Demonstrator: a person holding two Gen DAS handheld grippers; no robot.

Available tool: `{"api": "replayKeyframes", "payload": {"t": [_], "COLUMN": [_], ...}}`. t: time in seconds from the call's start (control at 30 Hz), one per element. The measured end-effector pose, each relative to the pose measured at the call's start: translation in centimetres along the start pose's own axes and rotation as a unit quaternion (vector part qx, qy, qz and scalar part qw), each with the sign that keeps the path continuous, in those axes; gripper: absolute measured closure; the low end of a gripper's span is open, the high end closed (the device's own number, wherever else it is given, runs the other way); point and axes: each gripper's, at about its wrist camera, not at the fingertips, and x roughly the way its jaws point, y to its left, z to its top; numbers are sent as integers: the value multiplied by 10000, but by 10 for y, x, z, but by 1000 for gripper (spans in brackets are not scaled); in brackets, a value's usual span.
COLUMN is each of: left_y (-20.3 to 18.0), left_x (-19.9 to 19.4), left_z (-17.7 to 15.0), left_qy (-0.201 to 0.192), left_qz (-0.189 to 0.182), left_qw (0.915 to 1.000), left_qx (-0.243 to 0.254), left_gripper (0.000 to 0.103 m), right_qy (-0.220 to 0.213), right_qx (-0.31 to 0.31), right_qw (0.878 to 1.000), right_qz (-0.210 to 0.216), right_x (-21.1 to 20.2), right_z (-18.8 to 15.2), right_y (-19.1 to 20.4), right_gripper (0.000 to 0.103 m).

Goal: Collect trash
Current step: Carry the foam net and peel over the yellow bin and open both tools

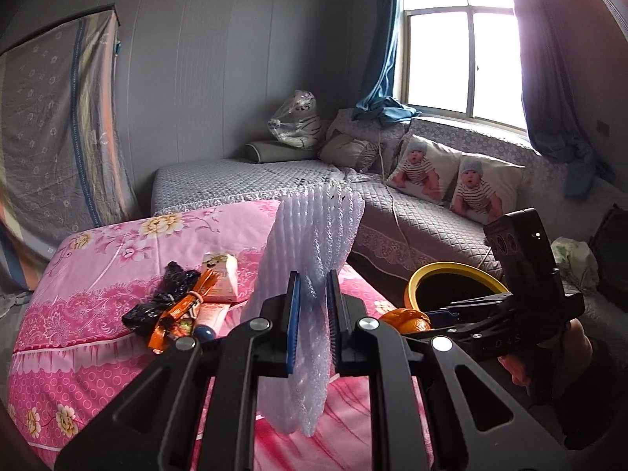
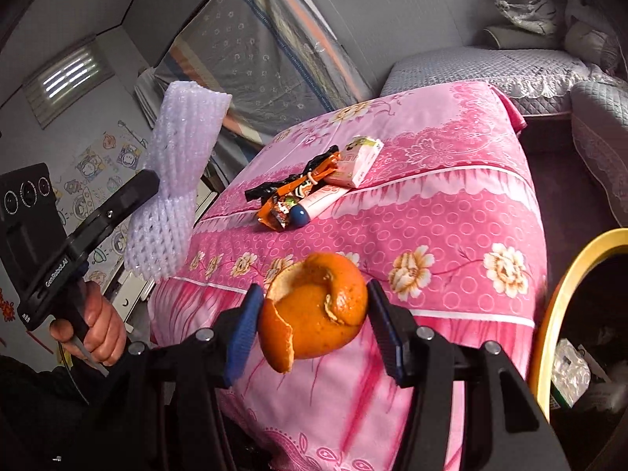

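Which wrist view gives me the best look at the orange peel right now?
The right wrist view: the orange peel sits centred between the right gripper fingers, torn curled edges plain against the pink bedspread. The left wrist view shows only a sliver of it, behind the left gripper and beside the yellow-rimmed bin.

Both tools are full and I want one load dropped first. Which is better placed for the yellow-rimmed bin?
Right. The right tool, holding orange peel, sits beside the bin; the left tool, holding foam net, is farther away.
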Motion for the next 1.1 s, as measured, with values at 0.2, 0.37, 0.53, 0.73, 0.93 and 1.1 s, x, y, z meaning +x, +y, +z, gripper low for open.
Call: {"api": "replayKeyframes", "payload": {"t": [0.2,0.37,0.53,0.73,0.93,1.1], "left_y": [-37,-66,-90,-112,-130,-139], "left_x": [14,27,44,66,94,115], "left_z": [9,17,24,29,30,28], "left_qy": [23,28,71,164,310,415], "left_qz": [-364,-631,-854,-1030,-1142,-1262], "left_qw": [9988,9962,9930,9893,9860,9842], "left_qx": [319,599,812,1022,1177,1174], "left_gripper": [91,91,91,91,91,91], "right_qy": [-365,-701,-989,-1266,-1481,-1572], "right_qx": [305,525,821,1240,1497,1664], "right_qw": [9983,9939,9871,9762,9649,9585], "right_qz": [-332,-665,-952,-1250,-1568,-1702], "right_x": [-34,-64,-90,-115,-132,-137], "right_z": [-10,-19,-30,-43,-55,-61], "right_y": [-29,-53,-79,-113,-135,-147], "right_gripper": [52,52,52,52,52,52]}}
